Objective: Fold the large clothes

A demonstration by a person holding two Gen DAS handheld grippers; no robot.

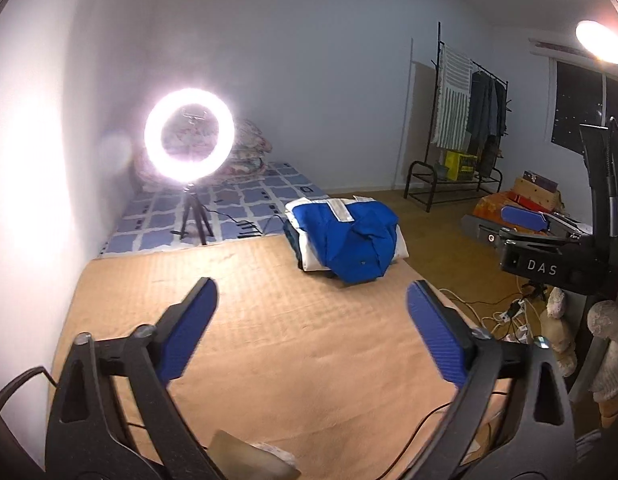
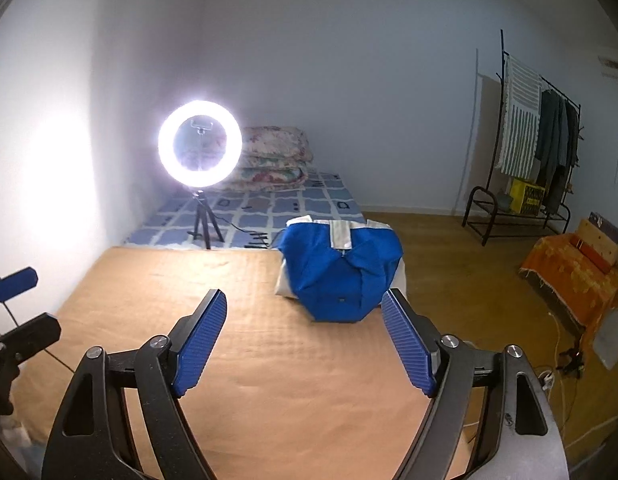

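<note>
Two grippers hang spread and empty over bare tan mat [image 2: 269, 360]: left gripper [image 1: 313, 328], then right gripper [image 2: 305, 334]. Ring light [image 2: 199, 143] stands far left; folded blue-and-white garment [image 2: 341, 268] sits at mat's far right edge, wood floor [image 2: 449, 264] beyond.

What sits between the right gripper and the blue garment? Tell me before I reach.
Nothing visible. Only bare tan mat lies between the open, empty right gripper and the folded blue garment at the mat's far right edge. The ring light stands off to the left, clear of that path.
</note>
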